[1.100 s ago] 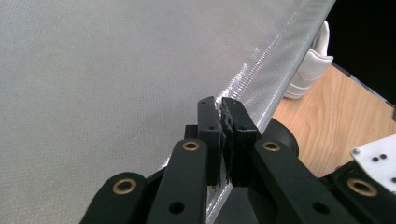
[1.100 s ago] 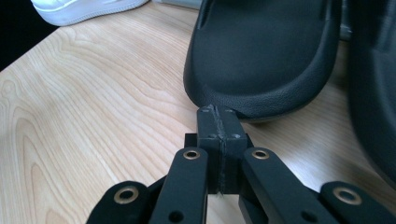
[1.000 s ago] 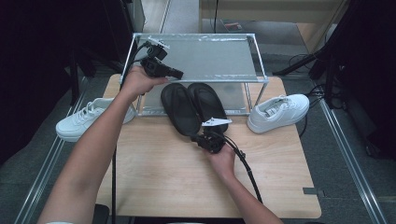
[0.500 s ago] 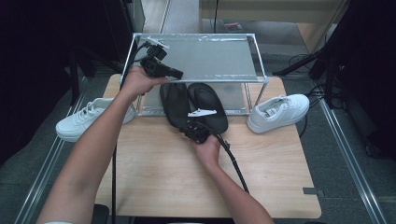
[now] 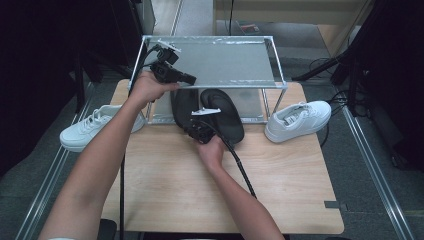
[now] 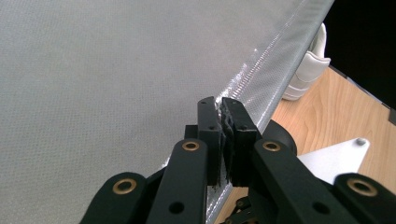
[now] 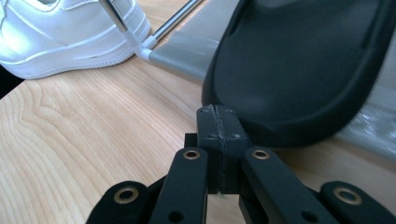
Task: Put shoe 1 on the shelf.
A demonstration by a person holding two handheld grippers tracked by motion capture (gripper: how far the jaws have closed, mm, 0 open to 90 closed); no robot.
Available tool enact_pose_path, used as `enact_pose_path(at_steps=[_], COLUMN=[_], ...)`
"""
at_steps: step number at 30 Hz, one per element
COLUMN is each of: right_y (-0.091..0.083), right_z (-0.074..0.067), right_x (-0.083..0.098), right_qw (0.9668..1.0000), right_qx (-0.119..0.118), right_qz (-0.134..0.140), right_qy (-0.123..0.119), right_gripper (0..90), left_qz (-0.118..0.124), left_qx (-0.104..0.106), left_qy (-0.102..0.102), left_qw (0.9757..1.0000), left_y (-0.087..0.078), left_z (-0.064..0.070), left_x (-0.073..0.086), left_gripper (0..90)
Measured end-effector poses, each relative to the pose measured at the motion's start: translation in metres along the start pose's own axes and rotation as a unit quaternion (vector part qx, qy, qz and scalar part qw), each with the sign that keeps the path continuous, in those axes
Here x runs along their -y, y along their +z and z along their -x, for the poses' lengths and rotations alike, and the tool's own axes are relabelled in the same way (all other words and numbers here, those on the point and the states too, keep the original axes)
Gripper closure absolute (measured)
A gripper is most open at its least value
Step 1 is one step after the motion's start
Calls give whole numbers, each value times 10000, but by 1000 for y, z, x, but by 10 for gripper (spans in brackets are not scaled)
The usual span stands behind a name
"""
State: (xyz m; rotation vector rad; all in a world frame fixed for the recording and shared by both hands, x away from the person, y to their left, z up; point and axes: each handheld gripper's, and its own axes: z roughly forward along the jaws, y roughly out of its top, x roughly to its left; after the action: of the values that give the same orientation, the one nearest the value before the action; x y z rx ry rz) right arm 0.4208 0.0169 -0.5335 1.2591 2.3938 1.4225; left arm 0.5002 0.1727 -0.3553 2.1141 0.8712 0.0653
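Black slipper [image 7: 299, 70] just beyond right gripper [image 7: 219, 116]

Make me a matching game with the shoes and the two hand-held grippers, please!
Things:
1. left hand-held gripper
2. right hand-held gripper
3. black slippers
4. white sneaker

Places:
A. on the table, right of the rack
B. shut at the heel of a black slipper
C. shut at the edge of the rack's top shelf
D. on the rack's bottom shelf, heels sticking out

Pairs: 1-C, 2-B, 3-D, 4-A
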Motion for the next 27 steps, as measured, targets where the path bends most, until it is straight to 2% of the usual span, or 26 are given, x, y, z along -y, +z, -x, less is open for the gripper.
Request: enact_pose_path(at_steps=[6, 9, 11, 19, 27], right_y=[13, 11, 6, -28, -75], right_z=[-3, -4, -5, -3, 3], right_x=[-7, -7, -6, 3, 21], right_qw=[10000, 9999, 9999, 9993, 9987], right_qx=[-65, -126, -154, -308, -402], right_qz=[-30, -23, -8, 50, 176], right_qy=[36, 59, -15, -191, -253], right_gripper=[900, 900, 900, 900, 900], left_qz=[9, 11, 10, -10, 18], left_qx=[-7, 9, 8, -20, -2], left_qy=[2, -6, -6, -35, -87], left_qw=[10000, 10000, 10000, 10000, 10000], left_y=[0, 0, 0, 0, 0], left_z=[0, 0, 0, 0, 0], left_x=[0, 0, 0, 0, 0], left_gripper=[873, 872, 872, 872, 871])
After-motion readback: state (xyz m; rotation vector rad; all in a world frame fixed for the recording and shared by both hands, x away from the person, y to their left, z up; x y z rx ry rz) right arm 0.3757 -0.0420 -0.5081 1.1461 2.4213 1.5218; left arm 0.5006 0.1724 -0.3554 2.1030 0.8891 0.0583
